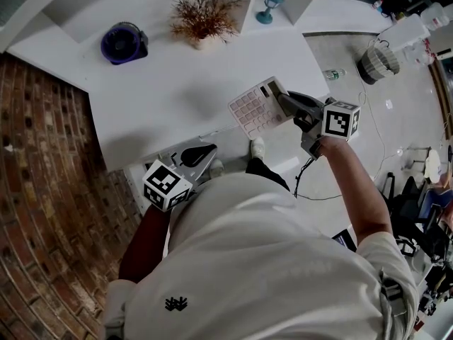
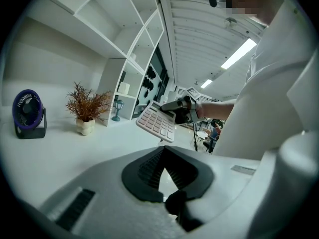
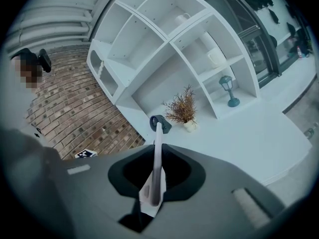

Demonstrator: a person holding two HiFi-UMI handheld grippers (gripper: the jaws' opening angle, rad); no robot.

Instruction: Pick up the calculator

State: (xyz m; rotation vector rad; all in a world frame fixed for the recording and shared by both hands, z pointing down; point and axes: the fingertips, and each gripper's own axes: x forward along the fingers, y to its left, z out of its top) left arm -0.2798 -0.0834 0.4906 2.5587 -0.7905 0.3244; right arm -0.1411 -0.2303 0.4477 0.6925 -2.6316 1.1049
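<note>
Already the pick-up looks done: right gripper (image 1: pixel 291 105) clamped on one end of the calculator (image 1: pixel 255 109), which hangs tilted, clear of the table (image 1: pixel 177 83), about over its near right corner; in the right gripper view it stands edge-on between the pads; left gripper (image 1: pixel 200 154) closed on nothing, low by the table's near edge, close to the person's body; left to do, by my judgement: nothing but a steady hold. Room: open floor to the right of the calculator; bare tabletop to its left; fan (image 1: pixel 124 42) and plant (image 1: pixel 203 16) well apart at the back, shelf behind them. The grip takes one end only, so it may pivot.
</note>
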